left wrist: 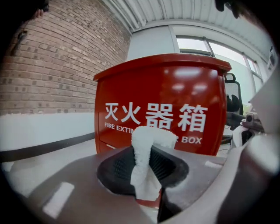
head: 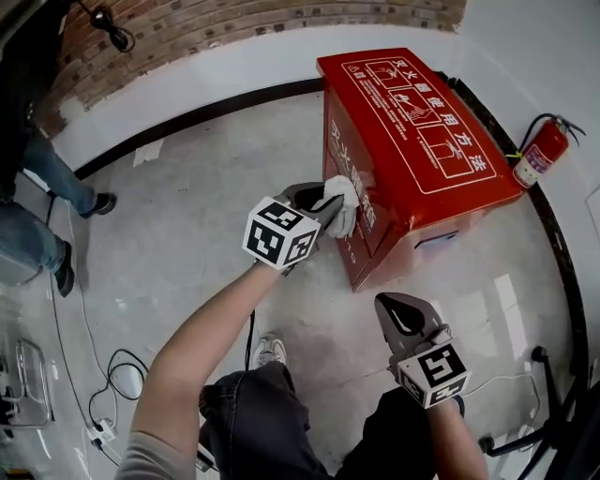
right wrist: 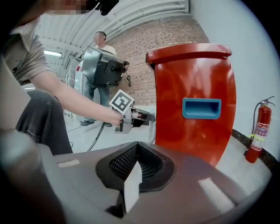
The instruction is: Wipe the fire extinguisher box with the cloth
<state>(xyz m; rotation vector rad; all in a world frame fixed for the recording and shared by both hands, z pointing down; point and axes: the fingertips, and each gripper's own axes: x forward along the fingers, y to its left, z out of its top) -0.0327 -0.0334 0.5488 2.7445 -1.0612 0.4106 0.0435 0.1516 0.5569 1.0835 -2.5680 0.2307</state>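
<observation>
The red fire extinguisher box (head: 412,141) stands on the floor against the white wall, its front carrying white lettering (left wrist: 162,87). My left gripper (head: 314,208) is shut on a white cloth (head: 342,202), which is bunched against the box's front face. In the left gripper view the cloth (left wrist: 146,148) sticks up between the jaws of that gripper (left wrist: 142,168), just short of the lettering. My right gripper (head: 405,317) hangs lower, near the box's side with the blue handle recess (right wrist: 201,108). Its jaws (right wrist: 135,168) are shut with nothing in them. The right gripper view also shows the left gripper (right wrist: 140,117).
A red fire extinguisher (head: 542,153) stands by the wall right of the box. A person (head: 37,187) stands at the far left near a brick wall (head: 234,23). Cables (head: 122,375) and a power strip lie on the floor at lower left.
</observation>
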